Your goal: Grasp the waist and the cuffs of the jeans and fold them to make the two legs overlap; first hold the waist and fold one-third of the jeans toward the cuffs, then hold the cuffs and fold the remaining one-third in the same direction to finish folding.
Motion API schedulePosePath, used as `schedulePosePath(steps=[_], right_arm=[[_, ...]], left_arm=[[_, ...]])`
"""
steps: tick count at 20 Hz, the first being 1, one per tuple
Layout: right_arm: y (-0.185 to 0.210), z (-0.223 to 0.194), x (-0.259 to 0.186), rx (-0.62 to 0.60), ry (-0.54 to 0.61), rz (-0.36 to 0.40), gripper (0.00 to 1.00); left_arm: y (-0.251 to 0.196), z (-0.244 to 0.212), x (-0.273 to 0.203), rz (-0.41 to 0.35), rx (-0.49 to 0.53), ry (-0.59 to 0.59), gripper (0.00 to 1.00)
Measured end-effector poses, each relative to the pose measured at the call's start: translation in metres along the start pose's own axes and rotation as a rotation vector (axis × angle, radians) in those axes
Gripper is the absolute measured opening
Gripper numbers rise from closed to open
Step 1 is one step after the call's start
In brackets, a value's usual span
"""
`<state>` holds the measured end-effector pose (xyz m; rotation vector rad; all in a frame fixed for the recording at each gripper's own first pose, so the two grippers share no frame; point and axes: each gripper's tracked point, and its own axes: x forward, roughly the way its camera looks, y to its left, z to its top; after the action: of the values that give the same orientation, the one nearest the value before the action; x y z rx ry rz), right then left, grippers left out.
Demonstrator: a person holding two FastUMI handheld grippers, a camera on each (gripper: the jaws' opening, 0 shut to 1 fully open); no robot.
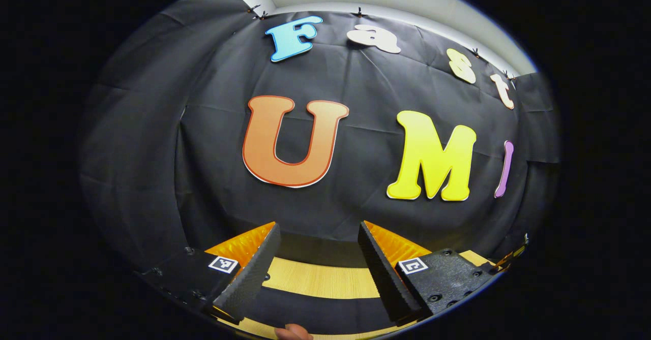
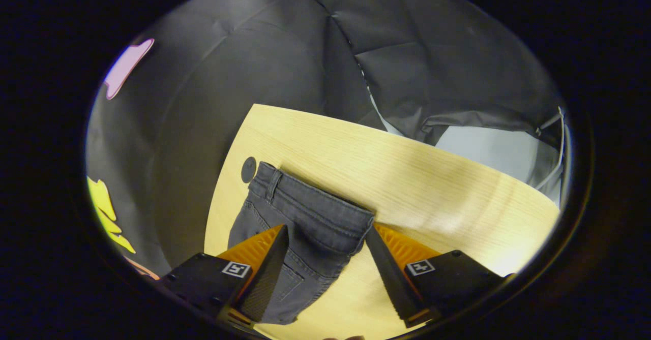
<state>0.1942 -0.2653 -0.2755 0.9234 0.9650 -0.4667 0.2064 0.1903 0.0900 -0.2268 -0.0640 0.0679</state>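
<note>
Dark grey jeans (image 2: 300,228) lie on a light wooden table (image 2: 432,182) in the right gripper view, with the waistband (image 2: 310,195) at the far end and the legs running toward the camera. My right gripper (image 2: 325,236) is open above the hip part, one finger on each side of the cloth, and I cannot tell whether it touches. My left gripper (image 1: 318,230) is open and faces the booth wall, with a strip of the table (image 1: 320,279) and a dark band below it. Nothing is between its fingers.
A small dark round mark (image 2: 248,168) sits on the table by the waistband's left corner. Bare wood extends to the right of the jeans. The black cloth wall stands close behind the table. A fingertip (image 1: 293,332) shows at the bottom edge of the left gripper view.
</note>
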Motion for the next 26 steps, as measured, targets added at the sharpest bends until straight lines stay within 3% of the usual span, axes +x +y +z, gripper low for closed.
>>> schedulePosePath(steps=[2, 5, 7, 11, 14, 16, 17, 18, 20, 21, 24, 26], right_arm=[[0.003, -0.001, 0.006, 0.047, -0.014, 0.013, 0.55], [0.005, 0.002, 0.010, 0.101, -0.045, 0.086, 0.28], [0.004, 0.003, 0.010, 0.107, -0.077, 0.109, 0.02], [0.010, 0.006, 0.004, -0.019, -0.142, 0.122, 0.09], [0.028, 0.009, -0.015, -0.134, -0.222, 0.150, 0.05], [0.049, 0.010, -0.032, -0.239, -0.278, 0.174, 0.00], [0.062, 0.009, -0.040, -0.292, -0.308, 0.186, 0.05], [0.075, 0.006, -0.049, -0.344, -0.334, 0.202, 0.00], [0.107, -0.004, -0.064, -0.437, -0.387, 0.240, 0.05], [0.122, -0.011, -0.072, -0.481, -0.409, 0.264, 0.00], [0.165, -0.045, -0.110, -0.612, -0.453, 0.340, 0.05], [0.190, -0.071, -0.125, -0.681, -0.470, 0.390, 0.00]], left_arm=[[-0.003, 0.000, -0.002, -0.002, 0.005, -0.002, 0.98], [-0.010, 0.006, -0.006, -0.003, 0.030, -0.019, 0.98], [-0.015, 0.011, -0.010, -0.006, 0.049, -0.032, 0.98], [-0.018, 0.014, -0.013, -0.005, 0.072, -0.035, 1.00], [-0.015, 0.013, -0.016, 0.005, 0.066, -0.031, 0.98], [-0.015, 0.013, -0.019, 0.009, 0.073, -0.032, 0.98], [-0.015, 0.013, -0.020, 0.010, 0.078, -0.031, 0.98], [-0.015, 0.012, -0.020, 0.010, 0.082, -0.030, 0.98], [-0.015, 0.011, -0.023, 0.010, 0.095, -0.028, 0.98], [-0.014, 0.011, -0.025, 0.011, 0.101, -0.026, 0.98], [-0.012, 0.008, -0.030, 0.010, 0.114, -0.016, 0.98], [-0.009, 0.006, -0.033, 0.015, 0.121, -0.010, 0.98]])
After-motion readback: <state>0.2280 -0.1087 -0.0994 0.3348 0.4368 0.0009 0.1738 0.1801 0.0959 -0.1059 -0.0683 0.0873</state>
